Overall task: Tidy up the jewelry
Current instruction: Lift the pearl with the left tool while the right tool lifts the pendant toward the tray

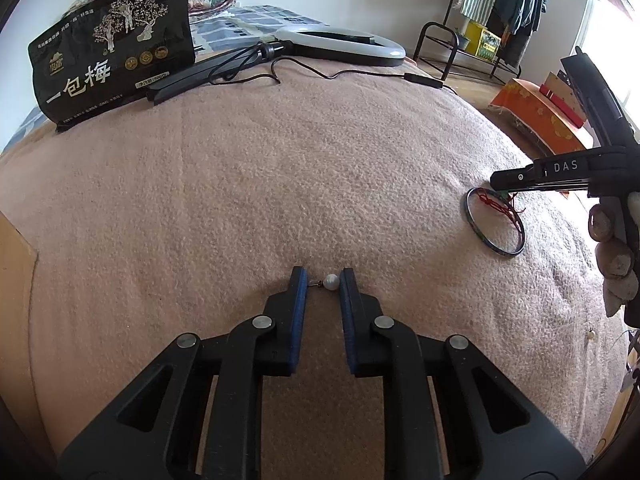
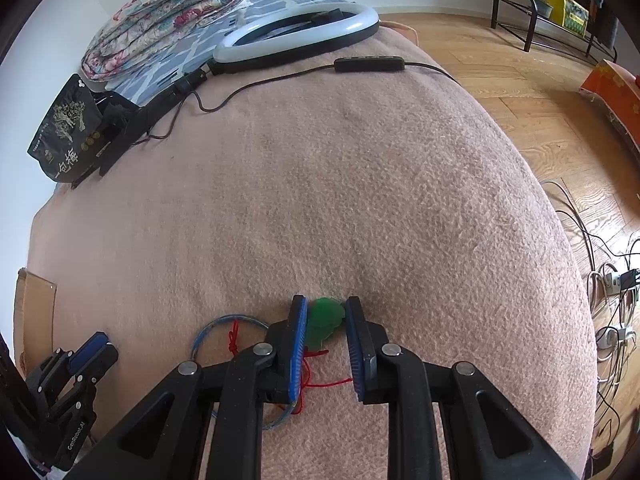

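Observation:
On the pink blanket (image 1: 280, 184) lies a small pearl earring (image 1: 331, 281). My left gripper (image 1: 323, 280) is shut on it: the pearl sits against the right pad and its metal pin against the left pad. My left gripper (image 2: 90, 350) also shows at the lower left of the right wrist view. A green pendant (image 2: 323, 318) on a red cord (image 2: 328, 383) sits between the blue pads of my right gripper (image 2: 326, 312), which is shut on it. Beside it, partly under the left finger, lies a blue bangle (image 2: 208, 330). My right gripper (image 1: 505, 192) also hangs over the bangle (image 1: 478, 230) in the left wrist view.
A ring light (image 1: 340, 46) with its cable and inline controller (image 2: 368, 65) lies at the blanket's far edge. A black snack bag (image 1: 112, 48) stands at the far left, with a folded floral quilt (image 2: 168, 12) behind it. Wooden floor, an orange box (image 1: 536, 108) and loose cables (image 2: 612, 280) lie to the right.

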Demonstrator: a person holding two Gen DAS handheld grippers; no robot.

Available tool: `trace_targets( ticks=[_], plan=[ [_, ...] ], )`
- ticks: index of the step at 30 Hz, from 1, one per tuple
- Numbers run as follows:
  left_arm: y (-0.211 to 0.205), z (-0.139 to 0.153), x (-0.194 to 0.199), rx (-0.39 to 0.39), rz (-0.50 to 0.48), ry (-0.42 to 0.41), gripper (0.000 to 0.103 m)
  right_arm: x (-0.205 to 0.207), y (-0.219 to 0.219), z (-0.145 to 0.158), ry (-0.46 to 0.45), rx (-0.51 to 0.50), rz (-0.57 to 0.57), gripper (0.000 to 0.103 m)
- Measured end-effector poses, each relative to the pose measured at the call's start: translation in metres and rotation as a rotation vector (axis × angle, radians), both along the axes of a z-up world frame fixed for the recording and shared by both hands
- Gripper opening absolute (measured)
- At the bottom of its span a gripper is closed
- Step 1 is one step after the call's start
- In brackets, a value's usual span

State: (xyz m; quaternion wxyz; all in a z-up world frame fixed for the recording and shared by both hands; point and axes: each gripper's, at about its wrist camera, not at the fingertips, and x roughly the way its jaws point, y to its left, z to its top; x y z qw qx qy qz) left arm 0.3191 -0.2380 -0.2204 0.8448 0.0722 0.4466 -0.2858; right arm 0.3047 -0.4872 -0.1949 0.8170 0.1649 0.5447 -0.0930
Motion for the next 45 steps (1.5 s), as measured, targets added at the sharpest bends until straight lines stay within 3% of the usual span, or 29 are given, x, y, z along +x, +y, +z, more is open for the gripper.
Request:
trace_targets(
  ticks=[14, 45],
  plan=[
    [0.008, 0.016, -0.013, 0.0, 0.007, -0.031, 0.015, -0.017, 0.008, 0.033, -0.093, -0.022, 0.01, 0.017],
    [0.051, 0.108, -0.072, -0.089, 0.043, -0.138, 0.015, -0.082, 0.034, 0.145, -0.277, -0.068, 0.04, 0.017]
  ],
)
